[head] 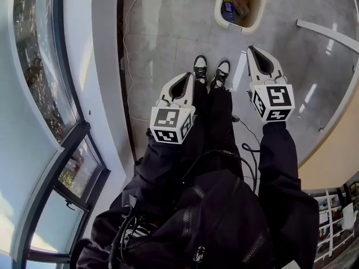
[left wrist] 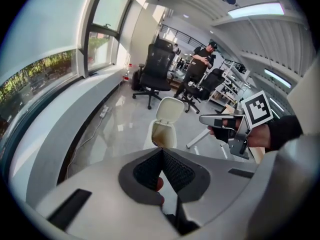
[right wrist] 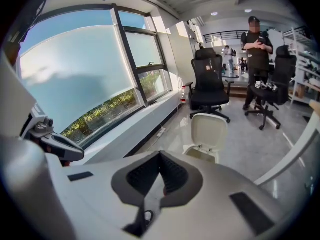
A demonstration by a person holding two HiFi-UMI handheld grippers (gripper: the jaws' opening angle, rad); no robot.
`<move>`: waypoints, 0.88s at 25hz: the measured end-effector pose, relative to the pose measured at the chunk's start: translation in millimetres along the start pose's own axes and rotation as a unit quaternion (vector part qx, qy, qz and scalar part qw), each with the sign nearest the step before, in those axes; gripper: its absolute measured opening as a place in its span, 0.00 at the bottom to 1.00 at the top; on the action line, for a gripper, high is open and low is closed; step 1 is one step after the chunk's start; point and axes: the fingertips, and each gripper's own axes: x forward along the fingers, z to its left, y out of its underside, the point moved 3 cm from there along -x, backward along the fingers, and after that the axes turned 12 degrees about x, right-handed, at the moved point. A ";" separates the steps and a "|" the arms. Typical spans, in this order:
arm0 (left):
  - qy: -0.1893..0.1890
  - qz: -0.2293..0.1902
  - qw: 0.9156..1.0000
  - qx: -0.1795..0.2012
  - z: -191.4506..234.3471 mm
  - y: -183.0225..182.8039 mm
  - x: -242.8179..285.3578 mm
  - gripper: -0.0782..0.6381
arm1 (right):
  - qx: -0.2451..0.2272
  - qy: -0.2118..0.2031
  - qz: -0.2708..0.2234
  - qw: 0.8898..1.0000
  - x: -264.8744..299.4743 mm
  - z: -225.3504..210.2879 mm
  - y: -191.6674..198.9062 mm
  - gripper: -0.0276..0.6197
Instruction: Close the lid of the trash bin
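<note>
Left claw (head: 188, 77) and right claw (head: 251, 49) both pinched together, empty. Trash bin (head: 218, 7) on the floor ahead, well apart from both, lid (right wrist: 209, 131) standing upright. Reach behind lid's top edge, tip forward, ease down without slamming.

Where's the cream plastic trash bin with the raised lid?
Head view, top right of centre: the trash bin stands on the floor ahead of the black-and-white shoes, beyond the right gripper.

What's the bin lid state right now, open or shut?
Open. The lid stands upright behind the trash bin, and the head view looks straight down into the uncovered bin at the rubbish inside.
</note>
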 end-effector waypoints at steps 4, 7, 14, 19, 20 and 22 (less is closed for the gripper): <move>0.000 0.010 1.000 -0.006 10.8 16.7 8.9 0.11 | -0.012 0.005 0.000 1.000 26.6 -15.4 3.2 0.05; 0.001 0.017 1.000 -0.013 13.5 28.5 10.6 0.11 | -0.020 0.007 0.003 1.000 40.3 -23.6 2.2 0.05; 0.004 0.038 0.999 -0.025 22.8 56.9 14.2 0.11 | -0.048 0.023 0.001 0.999 68.8 -49.0 -9.8 0.05; 0.008 0.048 0.998 -0.034 26.8 72.5 23.1 0.11 | -0.103 0.036 -0.005 0.994 92.9 -77.8 -39.6 0.05; 0.009 0.050 0.998 -0.036 27.0 75.0 24.2 0.11 | -0.112 0.038 -0.006 0.993 98.3 -84.5 -46.8 0.05; 0.010 0.053 0.998 -0.039 27.6 79.7 25.6 0.11 | -0.120 0.041 -0.009 0.992 108.6 -98.7 -63.4 0.05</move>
